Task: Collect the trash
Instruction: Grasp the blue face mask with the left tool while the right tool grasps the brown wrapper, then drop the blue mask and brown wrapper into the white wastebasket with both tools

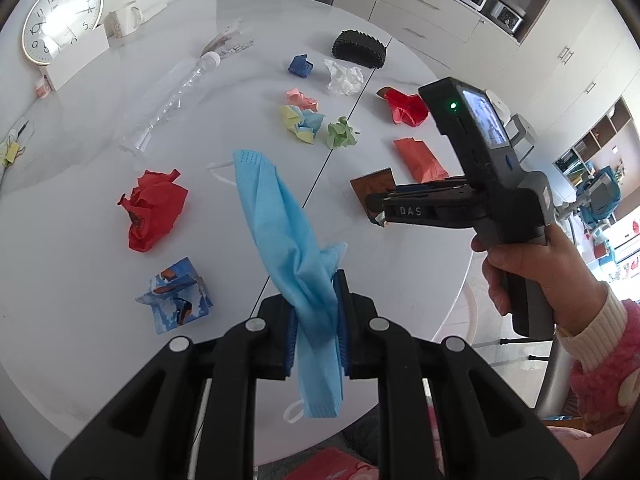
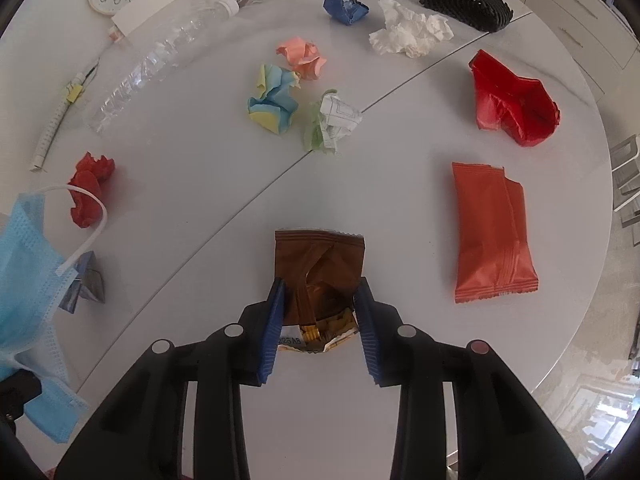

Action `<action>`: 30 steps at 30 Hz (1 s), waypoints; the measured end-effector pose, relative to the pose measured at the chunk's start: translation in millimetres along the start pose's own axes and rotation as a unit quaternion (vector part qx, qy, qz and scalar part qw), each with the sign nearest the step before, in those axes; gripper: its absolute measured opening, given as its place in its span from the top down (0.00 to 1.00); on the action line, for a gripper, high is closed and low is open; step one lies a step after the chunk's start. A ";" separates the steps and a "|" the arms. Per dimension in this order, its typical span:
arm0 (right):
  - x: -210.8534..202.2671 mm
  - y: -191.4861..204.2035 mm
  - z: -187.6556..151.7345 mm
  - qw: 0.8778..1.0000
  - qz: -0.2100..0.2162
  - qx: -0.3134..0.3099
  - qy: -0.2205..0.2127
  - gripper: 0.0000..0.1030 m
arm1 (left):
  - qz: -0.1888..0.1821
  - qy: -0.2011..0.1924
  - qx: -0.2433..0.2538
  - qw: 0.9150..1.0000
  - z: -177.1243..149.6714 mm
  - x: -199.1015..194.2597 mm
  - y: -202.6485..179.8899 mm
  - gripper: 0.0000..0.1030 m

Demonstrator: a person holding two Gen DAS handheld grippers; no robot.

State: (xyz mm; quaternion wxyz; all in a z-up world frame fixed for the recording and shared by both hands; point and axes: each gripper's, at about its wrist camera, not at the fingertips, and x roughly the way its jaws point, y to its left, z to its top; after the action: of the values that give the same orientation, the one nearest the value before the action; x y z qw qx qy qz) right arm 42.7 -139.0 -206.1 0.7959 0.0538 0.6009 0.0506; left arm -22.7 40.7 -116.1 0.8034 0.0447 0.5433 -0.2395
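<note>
My left gripper [image 1: 316, 312] is shut on a light blue face mask [image 1: 280, 216] and holds it above the white round table [image 1: 80, 260]. The mask also shows at the left edge of the right wrist view [image 2: 28, 272]. My right gripper [image 2: 320, 312] is open, its blue pads on either side of a brown snack wrapper [image 2: 320, 260] that lies on the table; the wrapper also shows in the left wrist view [image 1: 370, 188]. I cannot tell if the pads touch it. The right gripper shows in the left wrist view [image 1: 380, 212] low over the table.
Trash lies around the table: an orange wrapper [image 2: 492, 236], red crumpled paper [image 2: 512, 100], a red paper ball [image 1: 154, 208], coloured paper balls [image 2: 276, 100], white tissue [image 2: 408, 32], a clear bottle [image 2: 160, 60], a blue printed carton [image 1: 176, 300]. A black mesh basket [image 2: 464, 0] and a clock [image 1: 60, 16] stand at the back.
</note>
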 end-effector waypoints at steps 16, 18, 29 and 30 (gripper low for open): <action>-158.2 -173.1 -114.0 0.997 -0.013 0.024 -0.074 0.64 | -0.142 0.100 0.136 0.975 -32.7 94.5 -235.8 0.84; -164.8 -198.8 -129.4 0.997 -0.018 0.026 -0.073 0.64 | -0.141 0.120 0.127 0.974 -40.4 126.8 -260.6 0.83; -138.8 -265.2 -185.6 0.999 0.017 0.023 -0.036 0.64 | -0.080 0.162 0.067 0.981 -68.6 215.7 -300.4 0.36; -135.1 -267.1 -188.9 0.999 0.025 0.021 -0.032 0.63 | -0.075 0.161 0.063 0.982 -69.2 210.8 -299.6 0.36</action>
State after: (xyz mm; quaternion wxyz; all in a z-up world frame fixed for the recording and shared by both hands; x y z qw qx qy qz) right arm -171.7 -418.1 -168.2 0.8119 0.0868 0.5746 0.0564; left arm -149.3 -271.1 -276.3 0.6806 0.0925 0.6514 -0.3223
